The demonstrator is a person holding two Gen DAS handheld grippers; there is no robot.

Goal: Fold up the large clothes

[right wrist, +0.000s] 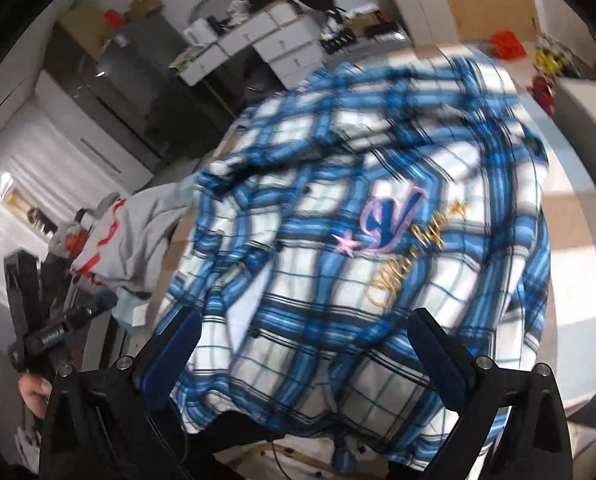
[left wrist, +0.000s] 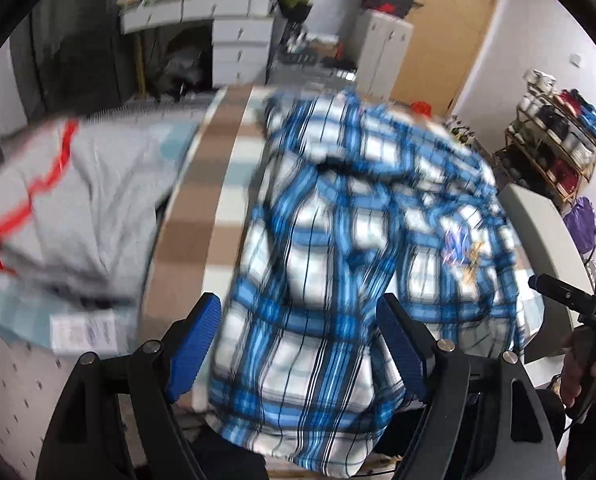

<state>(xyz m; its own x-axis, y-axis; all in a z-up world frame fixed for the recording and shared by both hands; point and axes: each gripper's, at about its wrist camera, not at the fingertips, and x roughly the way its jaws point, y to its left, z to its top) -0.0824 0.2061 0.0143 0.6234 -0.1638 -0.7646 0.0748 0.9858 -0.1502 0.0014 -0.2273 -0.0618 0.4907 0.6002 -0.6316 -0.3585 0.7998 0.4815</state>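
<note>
Left gripper (left wrist: pixel 300 322): fingers spread wide, blue pads apart, nothing pinched; the plaid shirt (left wrist: pixel 358 240) lies in the gap beyond them. Right gripper (right wrist: pixel 304 342): fingers likewise spread wide, nothing pinched, with the same shirt (right wrist: pixel 358 240) filling the space ahead.

Only the right wrist view shows the embroidery (right wrist: pixel 394 232) clearly: a pink-outlined blue letter, a pink star, and gold script. In the left wrist view this area is blurred. Only the left wrist view shows the full grey garment with red trim (left wrist: pixel 70 200), lying left of the shirt, and a shelf rack (left wrist: pixel 558 148) at far right.

The shirt is blue, white and black plaid, rumpled, spread on a striped brown, white and pale blue cover (left wrist: pixel 202 216), its near hem hanging over the edge. White drawers (left wrist: pixel 238 40) stand beyond.
</note>
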